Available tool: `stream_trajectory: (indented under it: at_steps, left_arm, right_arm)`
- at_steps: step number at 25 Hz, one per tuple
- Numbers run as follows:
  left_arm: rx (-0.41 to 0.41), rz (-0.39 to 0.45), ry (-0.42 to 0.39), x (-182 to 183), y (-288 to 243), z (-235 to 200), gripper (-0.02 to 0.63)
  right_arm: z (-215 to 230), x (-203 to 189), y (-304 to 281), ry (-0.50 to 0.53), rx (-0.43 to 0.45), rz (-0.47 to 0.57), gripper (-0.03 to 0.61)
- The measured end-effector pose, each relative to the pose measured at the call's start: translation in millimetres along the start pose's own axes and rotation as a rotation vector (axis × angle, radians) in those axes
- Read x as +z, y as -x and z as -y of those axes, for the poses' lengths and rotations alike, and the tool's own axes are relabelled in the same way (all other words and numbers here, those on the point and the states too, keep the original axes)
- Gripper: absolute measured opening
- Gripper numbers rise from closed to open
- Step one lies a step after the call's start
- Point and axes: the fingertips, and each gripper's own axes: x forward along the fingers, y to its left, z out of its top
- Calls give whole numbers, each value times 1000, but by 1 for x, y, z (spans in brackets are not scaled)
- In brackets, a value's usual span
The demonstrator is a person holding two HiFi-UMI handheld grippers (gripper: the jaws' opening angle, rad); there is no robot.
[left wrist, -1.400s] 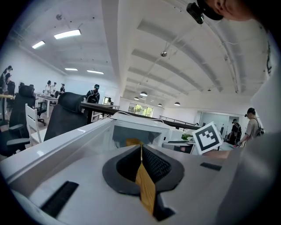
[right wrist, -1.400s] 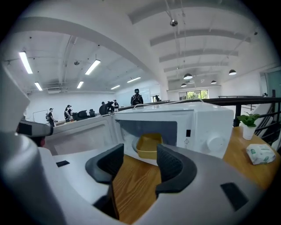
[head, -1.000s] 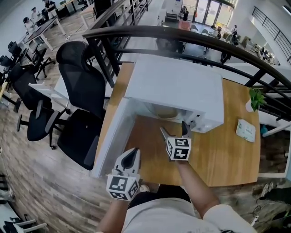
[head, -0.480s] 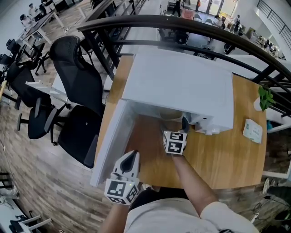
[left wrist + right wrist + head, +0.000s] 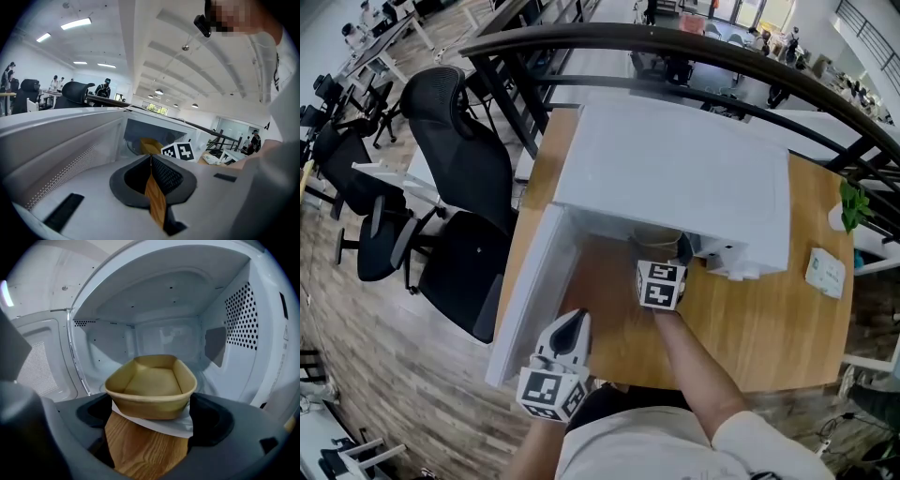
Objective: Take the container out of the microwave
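A white microwave (image 5: pixel 675 178) stands on the wooden table (image 5: pixel 759 314) with its door (image 5: pixel 530 281) swung open to the left. A tan paper container (image 5: pixel 150 390) sits inside near the front of the cavity; from the head view only a sliver of the container (image 5: pixel 654 234) shows. My right gripper (image 5: pixel 666 247) is at the cavity mouth. Its jaws have just been opening, and the right gripper (image 5: pixel 151 416) stands open with the container's near end between the pads, untouched. My left gripper (image 5: pixel 570 328) hangs back by the door, shut and empty (image 5: pixel 151 159).
Black office chairs (image 5: pixel 455 187) stand left of the table, beyond the open door. A black railing (image 5: pixel 675 47) curves behind the microwave. A small potted plant (image 5: pixel 853 206) and a white packet (image 5: pixel 827 272) sit at the table's right end.
My right gripper has moved forward and down to the microwave's mouth, closing in on the container. The left gripper has hardly shifted.
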Motion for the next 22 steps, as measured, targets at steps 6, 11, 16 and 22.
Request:
stream_trajectory:
  at_steps: [6,11,16,22]
  left_arm:
    - [-15,-13,0,-6,0,4,37]
    - [-17,-18,2,-7,2,4,37]
    - [-16,-20,3,-8,5,3,37]
    - [-23,-13,2,-7,9,4,37]
  right_arm:
    - [6,1,-2,13,-37,-3,499]
    - [4,3,-3,23,-44,-22,499]
    - [3,5,-3,11,-49,-21,499]
    - [2,15,11,35,-49,27,497]
